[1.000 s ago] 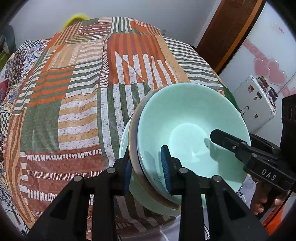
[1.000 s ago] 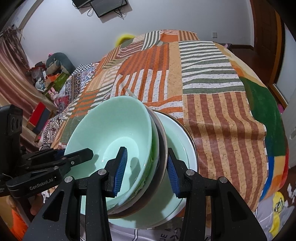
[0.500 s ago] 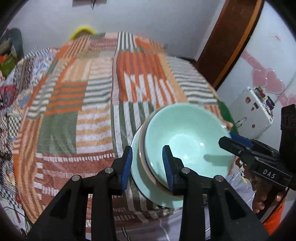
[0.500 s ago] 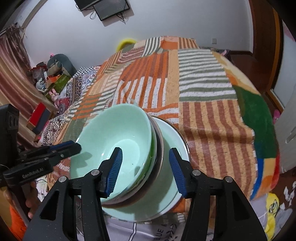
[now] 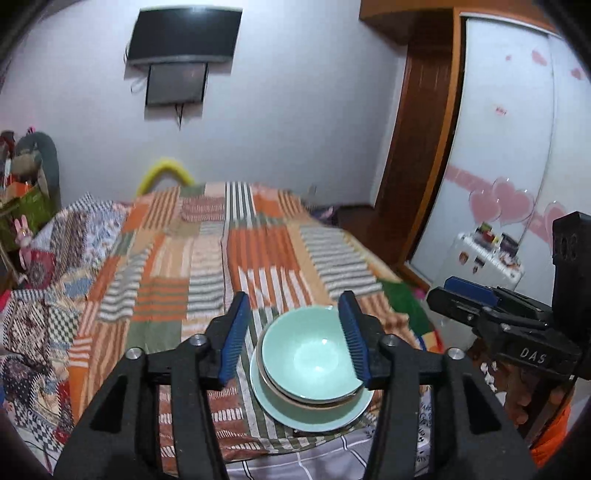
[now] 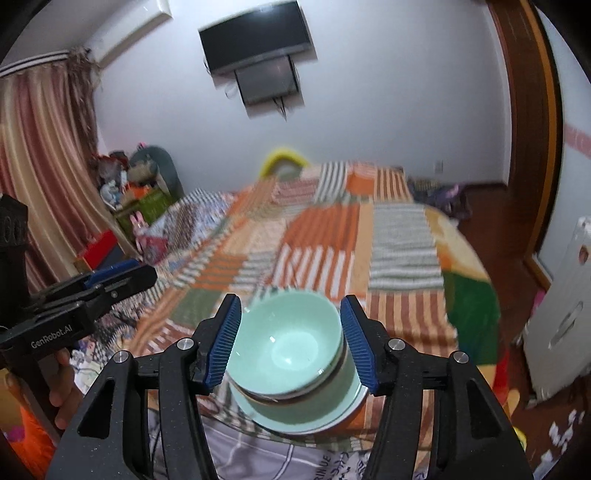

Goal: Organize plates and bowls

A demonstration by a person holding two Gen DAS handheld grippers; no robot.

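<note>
The bed [image 5: 229,266], spread with an orange, green and white striped patchwork cover, stretches away ahead of both tools and fills most of each view; it carries the crockery, and no table shows. Beyond it stand a pale wall with a dark screen [image 5: 184,33] mounted high, a striped curtain [image 6: 40,155] far to the left of the right tool, and a wooden door frame [image 5: 417,147] with a white cabinet to the right of the left tool.

Just ahead of and below both tools, near the bed's near edge, sits one stack: a wide mint plate [image 5: 310,410] at the bottom, a brown-rimmed dish [image 5: 314,400] on it, and a mint bowl [image 5: 310,350] nested on top. As far as the views show, the sorting looks finished, since no loose plate or bowl lies elsewhere on the cover; whether more pieces wait out of sight cannot be told.

The left tool [image 5: 293,334] stands half wide, its jaws having just been opening, with nothing pressed between its blue pads; the stack only shows through the gap. The right tool [image 6: 290,339] is the same: jaws just widened, empty, clear of the bowl.
</note>
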